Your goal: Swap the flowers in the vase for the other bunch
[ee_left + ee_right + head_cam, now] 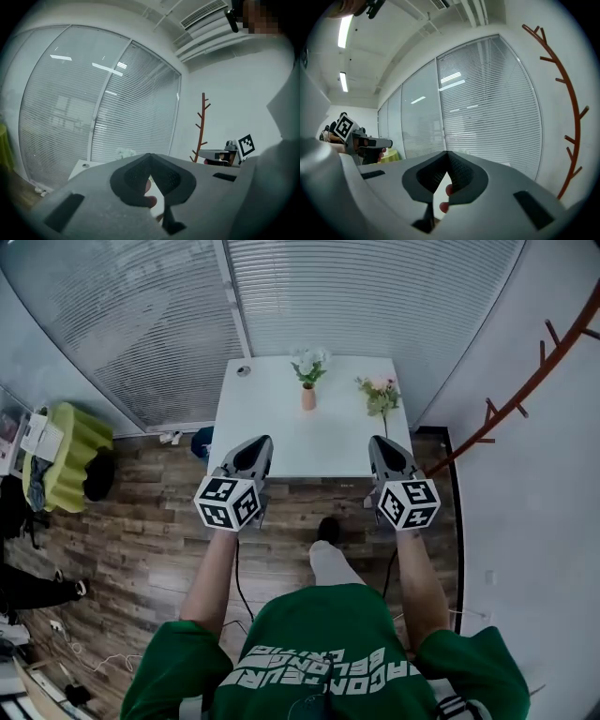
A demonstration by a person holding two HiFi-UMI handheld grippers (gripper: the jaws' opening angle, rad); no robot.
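A small tan vase [308,397] with white flowers [309,364] stands near the far middle of the white table [272,427]. A second bunch with pink blooms [380,395] lies on the table to its right. Both grippers are held side by side in front of the table's near edge, short of the flowers and pointing at them. My left gripper [260,441] is shut with nothing in it, and its tips meet [150,155]. My right gripper [377,441] is likewise shut and empty [447,153]. The white flowers [125,153] peek over the left jaws.
A glass wall with blinds [281,296] runs behind the table. A red-brown branching coat stand [525,390] leans along the right wall. A yellow-green seat [70,456] and cables lie on the wooden floor at left. The person's foot [326,529] is near the table.
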